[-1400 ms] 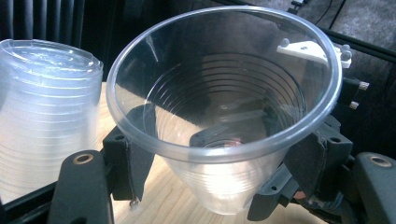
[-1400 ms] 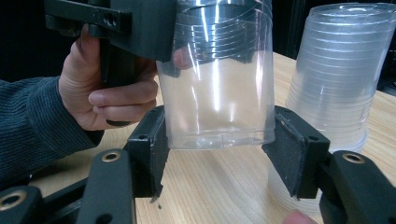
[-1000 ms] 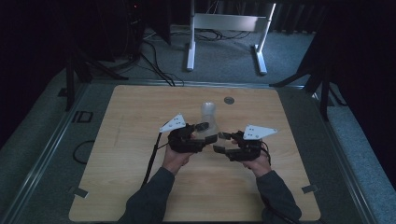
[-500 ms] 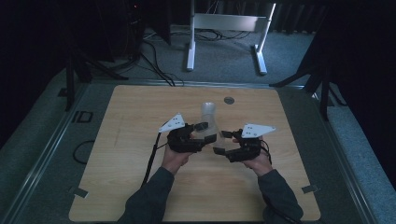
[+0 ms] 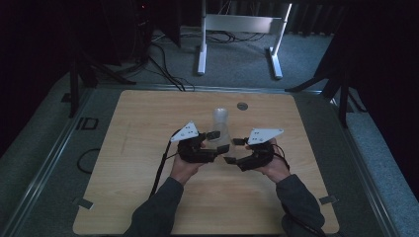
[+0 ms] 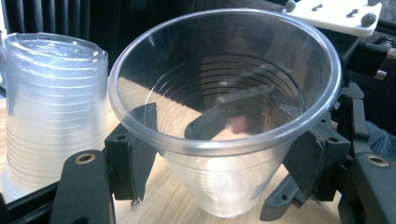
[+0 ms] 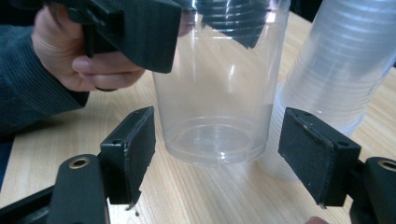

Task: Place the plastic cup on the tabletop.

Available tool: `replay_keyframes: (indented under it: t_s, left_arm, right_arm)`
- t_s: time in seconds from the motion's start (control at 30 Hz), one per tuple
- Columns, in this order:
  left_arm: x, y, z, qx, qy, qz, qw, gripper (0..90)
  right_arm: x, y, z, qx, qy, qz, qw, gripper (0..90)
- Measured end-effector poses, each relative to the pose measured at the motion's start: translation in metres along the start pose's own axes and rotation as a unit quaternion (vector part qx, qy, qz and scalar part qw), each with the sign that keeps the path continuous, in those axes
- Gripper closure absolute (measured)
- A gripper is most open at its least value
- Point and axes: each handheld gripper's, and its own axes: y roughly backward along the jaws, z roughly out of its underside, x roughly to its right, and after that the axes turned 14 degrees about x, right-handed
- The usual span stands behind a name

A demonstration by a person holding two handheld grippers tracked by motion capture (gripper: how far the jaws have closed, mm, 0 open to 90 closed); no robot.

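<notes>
A single clear plastic cup (image 6: 224,116) stands upright on the wooden table (image 5: 143,123). My left gripper (image 6: 226,149) is shut on it just under the rim. In the right gripper view the same cup (image 7: 215,102) sits between the pads of my right gripper (image 7: 222,140), which is open, with a gap on both sides. A stack of clear cups (image 5: 220,118) stands just beyond it, rim down, also seen as the stack (image 6: 51,107) and the stack (image 7: 336,60). From above, the left gripper (image 5: 216,144) and right gripper (image 5: 232,150) face each other at mid-table.
A small grey disc (image 5: 241,105) lies near the table's far edge. The left gripper's cable (image 5: 160,165) trails toward the front. A white metal stand (image 5: 237,24) and floor cables sit beyond the table. The left hand (image 7: 79,60) is close to the right gripper's left pad.
The right gripper has edged slightly left toward the held cup. The left gripper and the stack have barely moved.
</notes>
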Motion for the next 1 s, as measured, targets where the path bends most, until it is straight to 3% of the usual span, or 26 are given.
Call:
replay_keyframes:
  t_s: [0.23,0.47,0.73,1.0]
  left_arm:
    - [0.0035,-0.0023,0.0011,-0.013,-0.013,-0.001,0.9998,31.4]
    - [0.005,-0.0036,0.0016,-0.02,-0.024,-0.004,0.9995,31.3]
    - [0.0054,-0.004,0.0016,-0.018,-0.021,0.0,0.9996,29.2]
    - [0.0039,-0.0037,0.0004,-0.004,-0.008,-0.002,1.0,24.1]
  right_arm:
    - [-0.0003,-0.0047,-0.0016,-0.016,0.006,-0.003,0.9998,28.6]
    - [-0.0015,-0.0059,-0.0021,-0.022,0.013,-0.011,0.9996,39.5]
    - [-0.0015,-0.0046,-0.0009,-0.015,0.012,-0.012,0.9998,41.3]
    - [-0.0012,-0.0037,0.0034,0.013,-0.002,-0.017,0.9998,41.5]
